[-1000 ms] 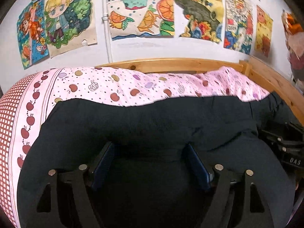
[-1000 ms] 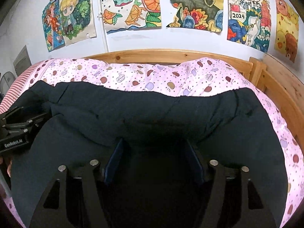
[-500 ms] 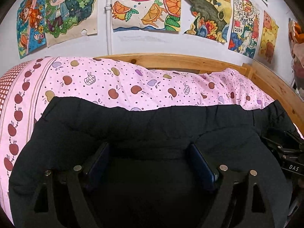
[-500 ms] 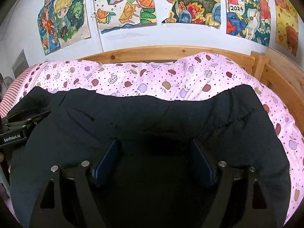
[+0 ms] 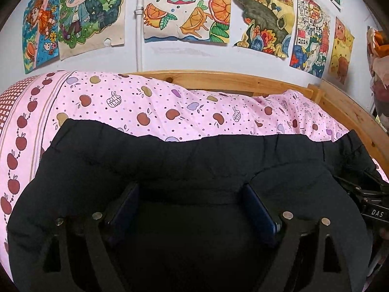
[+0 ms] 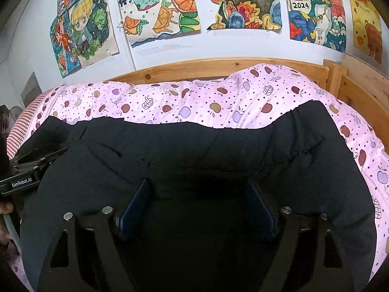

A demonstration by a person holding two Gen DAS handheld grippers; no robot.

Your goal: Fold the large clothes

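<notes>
The left gripper (image 5: pixel 192 209) and the right gripper (image 6: pixel 197 202) are both standing wide apart, pinching nothing, with the black coat (image 5: pixel 170 165) bulging between their fingers. The coat is lying on the pink apple blanket (image 5: pixel 170 112), its long side running left to right. It is looking partly folded, with more folds probably waiting.

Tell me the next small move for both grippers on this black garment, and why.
Probably close both and carry the near edge forward: the left gripper and right gripper stand open, side by side over the black garment, which lies spread on the pink quilt.
</notes>
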